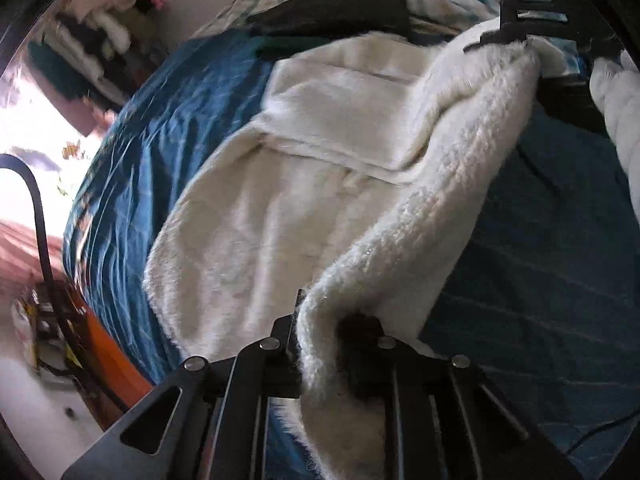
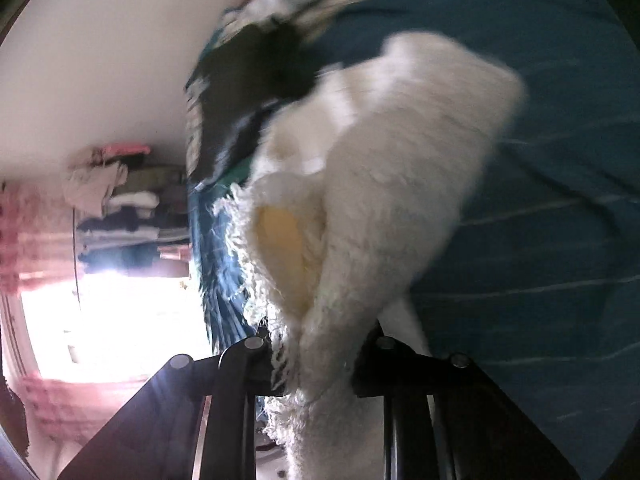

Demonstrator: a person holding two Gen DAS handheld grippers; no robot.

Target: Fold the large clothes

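Left wrist view: my left tongs [image 1: 328, 344] and right tongs [image 1: 516, 40] both pinch the white fleece garment [image 1: 280, 208], so I'd carry that edge level toward 9 o'clock over the bed [image 1: 160, 128].

Left gripper [image 1: 326, 344] jaws clamp white fleece robe [image 1: 280, 208] over blue bedsheet [image 1: 160, 160]

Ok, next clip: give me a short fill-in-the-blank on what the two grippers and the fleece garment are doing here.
1. The left gripper is shut on the ____ fleece garment.
2. The garment lies partly on a ____ bedsheet.
3. The right gripper is ____ on the same garment.
4. Behind the garment on the bed lies a ____ piece of clothing.

Missing words: white; blue; shut; black
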